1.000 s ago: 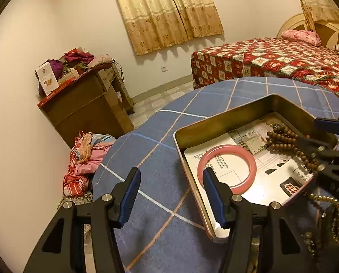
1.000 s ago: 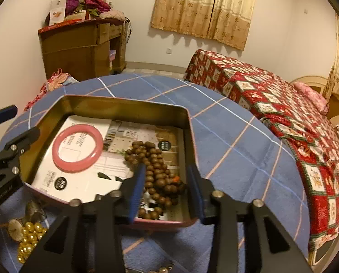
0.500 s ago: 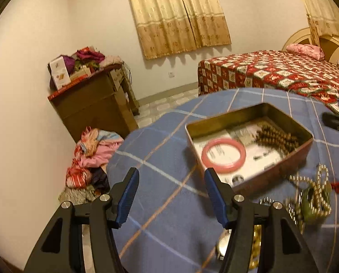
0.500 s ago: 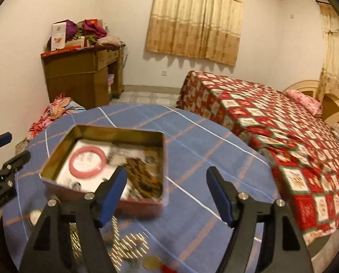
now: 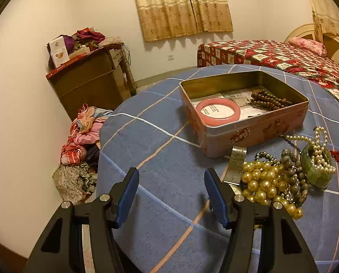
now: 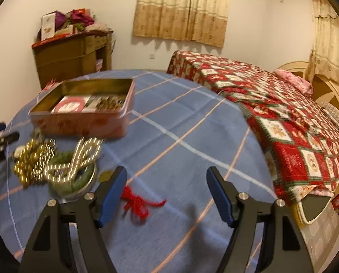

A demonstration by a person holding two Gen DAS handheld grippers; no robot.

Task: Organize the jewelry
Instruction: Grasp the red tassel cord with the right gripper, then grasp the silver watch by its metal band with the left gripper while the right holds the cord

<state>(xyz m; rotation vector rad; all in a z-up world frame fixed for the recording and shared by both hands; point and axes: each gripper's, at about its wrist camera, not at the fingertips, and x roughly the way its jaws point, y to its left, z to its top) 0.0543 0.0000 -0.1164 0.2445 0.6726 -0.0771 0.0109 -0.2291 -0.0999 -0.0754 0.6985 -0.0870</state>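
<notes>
Jewelry on the blue checked cloth

Tin (image 5: pixel 256 134), pink-sided, open, holding pink bangle (image 5: pixel 217 112) at left, brown beads (image 5: pixel 270 101) at right. Just beside it: gold pearls (image 5: pixel 260 182), white pearl string (image 5: pixel 317 147), green bangle (image 5: pixel 317 170). Left gripper (image 5: pixel 170 195) wide, empty. Right view only, blurred: red tassel (image 6: pixel 140 202) between wide, empty right gripper (image 6: pixel 167 193).

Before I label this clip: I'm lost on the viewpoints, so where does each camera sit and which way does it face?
Left wrist view: sits on the left gripper, looking down across the blue-clothed table at the tin and jewelry pile; its two open fingers show.
Right wrist view: sits on the right gripper, facing the table and bed; its open fingers and the left gripper's tip at the left edge show.
Shared: tin, pink bangle, pile, curtains, cabinet.
</notes>
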